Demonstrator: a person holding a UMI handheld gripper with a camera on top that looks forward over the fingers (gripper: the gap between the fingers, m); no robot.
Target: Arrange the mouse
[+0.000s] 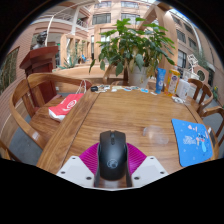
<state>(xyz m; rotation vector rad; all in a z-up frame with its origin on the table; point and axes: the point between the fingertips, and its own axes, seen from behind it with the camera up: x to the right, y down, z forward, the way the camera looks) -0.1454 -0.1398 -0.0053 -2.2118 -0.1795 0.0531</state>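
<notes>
A black computer mouse [112,154] sits between my gripper's [112,172] two fingers, its front end pointing away from me. The magenta pads [89,158] press against both of its sides, so the gripper is shut on it. The mouse is over the near edge of a wooden table [125,112]. A blue mouse mat [190,140] lies on the table ahead and to the right of the fingers. The underside of the mouse is hidden, so I cannot tell whether it touches the table.
A wooden chair [40,105] at the left holds a red and white packet [65,106]. A large potted plant [135,45] and several small items [165,82] stand at the table's far end. Another chair [207,100] is at the right.
</notes>
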